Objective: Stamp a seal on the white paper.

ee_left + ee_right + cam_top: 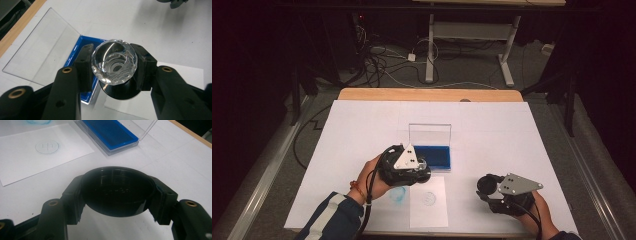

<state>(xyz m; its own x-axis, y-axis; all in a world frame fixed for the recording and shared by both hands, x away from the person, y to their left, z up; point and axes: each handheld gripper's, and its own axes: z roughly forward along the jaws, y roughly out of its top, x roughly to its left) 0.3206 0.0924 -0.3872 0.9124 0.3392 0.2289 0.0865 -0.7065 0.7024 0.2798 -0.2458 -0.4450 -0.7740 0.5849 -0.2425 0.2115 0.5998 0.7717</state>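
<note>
Left gripper (114,66) clamped on stamp (114,62): clear faceted crystal top, round black base, at centre of left gripper view, above blue ink pad (83,53) with clear open lid (41,47). Right gripper (117,192) grasping round black cap (116,191), smooth, hollow, low at right of high view. White paper (30,155) bears round blue print.

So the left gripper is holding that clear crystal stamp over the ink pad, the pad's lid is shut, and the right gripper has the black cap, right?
Not quite: the lid is open. In the left gripper view it stands swung back, leaving the blue ink pad bare. The rest holds: the left gripper grips the clear stamp, and the right gripper holds the black cap.
</note>
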